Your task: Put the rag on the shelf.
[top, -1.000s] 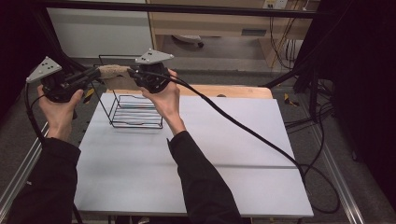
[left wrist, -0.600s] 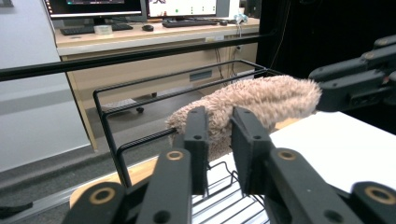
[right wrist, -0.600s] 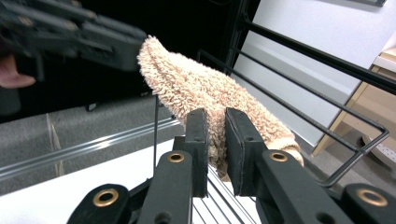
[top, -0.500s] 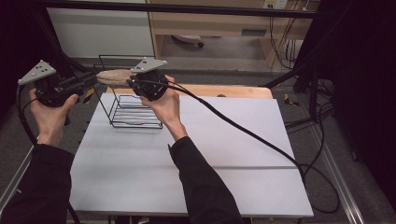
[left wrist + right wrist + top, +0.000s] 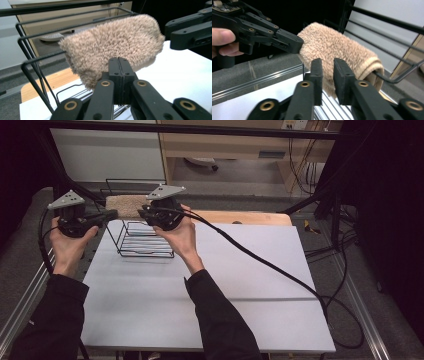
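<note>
In the high view, a person's two dark-sleeved forearms come up from the bottom edge over a white tabletop [image 5: 210,285]. The left hand [image 5: 67,242] holds the left gripper [image 5: 111,214] at the tabletop's far left corner, and the right hand [image 5: 181,235] holds the right gripper [image 5: 142,213] just beside it; the two point toward each other. Between them a tan fuzzy towel [image 5: 124,204] hangs over the top rail of a black wire rack [image 5: 145,242] that stands on the far left part of the tabletop. A thick black cable [image 5: 260,262] trails from the right gripper across the tabletop and off its right edge.

In the left gripper view, the left gripper [image 5: 119,65] has its jaws pressed fully together, and their tips sit at the lower edge of the towel [image 5: 112,47]; I cannot tell whether any pile is pinched between them. The towel is draped on the rack's rail [image 5: 40,56]. The right gripper [image 5: 190,32] shows at the upper right, near the towel's end.

In the right gripper view, the right gripper [image 5: 327,67] has its jaws parted with a narrow gap, just in front of the towel [image 5: 337,52] and grasping nothing. The left gripper [image 5: 295,45] touches the towel's far end, with fingers [image 5: 223,37] of the left hand behind it
</note>
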`<state>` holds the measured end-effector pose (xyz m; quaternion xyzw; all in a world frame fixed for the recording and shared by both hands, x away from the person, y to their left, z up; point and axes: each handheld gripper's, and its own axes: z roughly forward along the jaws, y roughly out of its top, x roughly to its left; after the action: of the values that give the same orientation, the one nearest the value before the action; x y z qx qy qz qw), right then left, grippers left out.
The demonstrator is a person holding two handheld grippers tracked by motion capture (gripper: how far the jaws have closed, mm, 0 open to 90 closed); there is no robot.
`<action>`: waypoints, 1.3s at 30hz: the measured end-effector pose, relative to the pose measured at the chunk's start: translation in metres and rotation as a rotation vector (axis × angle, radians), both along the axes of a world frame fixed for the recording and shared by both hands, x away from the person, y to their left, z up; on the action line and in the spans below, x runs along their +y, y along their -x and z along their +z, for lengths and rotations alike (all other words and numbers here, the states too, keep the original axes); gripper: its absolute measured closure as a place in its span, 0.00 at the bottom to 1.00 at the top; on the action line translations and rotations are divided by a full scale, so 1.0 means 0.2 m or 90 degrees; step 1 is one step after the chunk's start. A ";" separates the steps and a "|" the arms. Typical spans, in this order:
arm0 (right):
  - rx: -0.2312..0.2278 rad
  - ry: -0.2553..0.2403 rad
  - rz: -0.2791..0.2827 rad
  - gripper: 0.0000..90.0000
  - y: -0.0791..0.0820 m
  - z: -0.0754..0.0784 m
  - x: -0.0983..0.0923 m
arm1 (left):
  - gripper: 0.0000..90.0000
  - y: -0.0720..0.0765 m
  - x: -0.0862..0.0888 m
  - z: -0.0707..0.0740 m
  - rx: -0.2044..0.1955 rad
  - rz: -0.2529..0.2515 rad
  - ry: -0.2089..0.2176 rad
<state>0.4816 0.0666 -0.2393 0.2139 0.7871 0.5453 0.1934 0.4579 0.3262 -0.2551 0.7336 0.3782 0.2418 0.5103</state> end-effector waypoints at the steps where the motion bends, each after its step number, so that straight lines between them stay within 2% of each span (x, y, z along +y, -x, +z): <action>1: 0.008 0.003 -0.003 0.91 0.00 -0.01 0.00 | 1.00 0.00 0.00 -0.01 0.000 0.000 -0.001; 4: 0.033 0.007 -0.020 0.97 -0.03 -0.04 -0.01 | 1.00 -0.01 -0.01 -0.03 -0.001 0.007 -0.009; 7: 0.047 0.009 -0.033 0.99 -0.05 -0.07 -0.01 | 1.00 -0.03 -0.02 -0.04 0.000 0.011 -0.010; 13: 0.048 0.011 -0.044 0.96 -0.09 -0.11 0.01 | 1.00 -0.05 -0.03 -0.06 0.002 0.017 -0.010; 17: 0.040 -0.008 -0.030 0.93 -0.06 -0.10 -0.02 | 0.95 -0.02 -0.01 -0.05 -0.004 0.010 0.000; 23: 0.044 -0.026 -0.029 0.82 0.00 -0.08 -0.12 | 0.80 0.04 0.00 -0.04 -0.003 0.010 -0.002; 28: 0.052 -0.029 -0.034 0.69 0.06 -0.10 -0.23 | 0.62 0.10 0.00 -0.06 0.018 0.014 -0.008; 33: 0.061 -0.018 -0.045 0.52 0.11 -0.16 -0.36 | 0.49 0.16 -0.02 -0.14 0.024 0.007 -0.007; 39: 0.092 -0.015 -0.073 0.36 0.17 -0.26 -0.56 | 0.35 0.22 -0.06 -0.26 0.037 -0.009 -0.022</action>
<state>0.4480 -0.0447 -0.2920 0.2996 0.7788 0.5259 0.1646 0.4133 0.3149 -0.3079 0.7516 0.3836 0.2234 0.4879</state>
